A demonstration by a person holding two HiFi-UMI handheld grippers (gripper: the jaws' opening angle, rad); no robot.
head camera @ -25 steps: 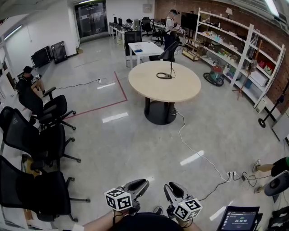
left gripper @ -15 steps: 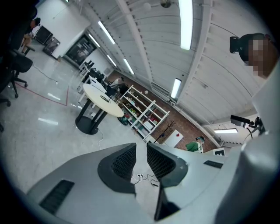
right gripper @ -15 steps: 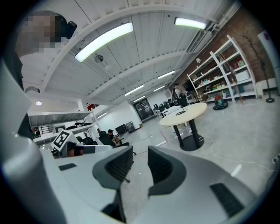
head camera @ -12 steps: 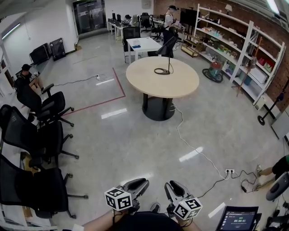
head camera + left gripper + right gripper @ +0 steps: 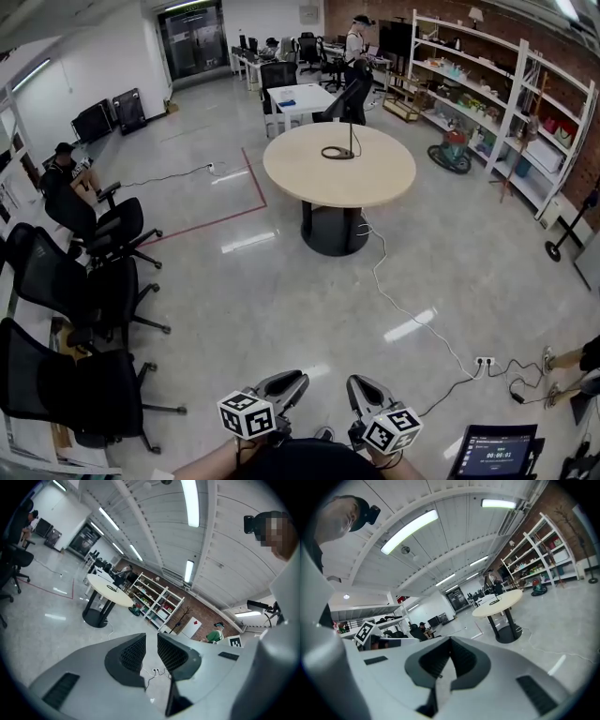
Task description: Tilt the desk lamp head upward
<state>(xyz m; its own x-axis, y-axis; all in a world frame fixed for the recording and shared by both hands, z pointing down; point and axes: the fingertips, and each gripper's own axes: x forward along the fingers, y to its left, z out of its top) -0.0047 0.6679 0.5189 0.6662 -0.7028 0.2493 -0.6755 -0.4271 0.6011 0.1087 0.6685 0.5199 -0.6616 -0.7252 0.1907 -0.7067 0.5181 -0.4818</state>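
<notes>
While both tools sit well short of any work, the entries run outward from the jaws.

1. Left gripper (image 5: 298, 380): jaws a narrow slit apart, nothing between the pads; bare floor shows through the gap in its own view (image 5: 151, 637).
2. Right gripper (image 5: 356, 382): fingertips meet, nothing held (image 5: 450, 639). It lies just beside the left one, and both point ahead at roughly the same level.
3. White cable (image 5: 403, 309): trails over the floor ahead and to the right of the jaws, from a power strip (image 5: 484, 361) toward the table foot.
4. Office chairs (image 5: 56, 384): to the left of the jaws, clear of the line ahead.
5. Round table (image 5: 309, 178): far ahead of both jaw pairs, with open floor between.
6. Desk lamp (image 5: 354, 127): on the table's far half. Its ring base (image 5: 337, 153) lies flat, its stem stands upright, and its lamp head (image 5: 351, 97) slants off the stem's top; the exact angle cannot be read at this range.

Governing relation: the lamp lies straight ahead, almost in line with the right gripper, which is probably the nearer by a shade. The table's near half lies between the jaws and the head, so either gripper must reach across it.
</notes>
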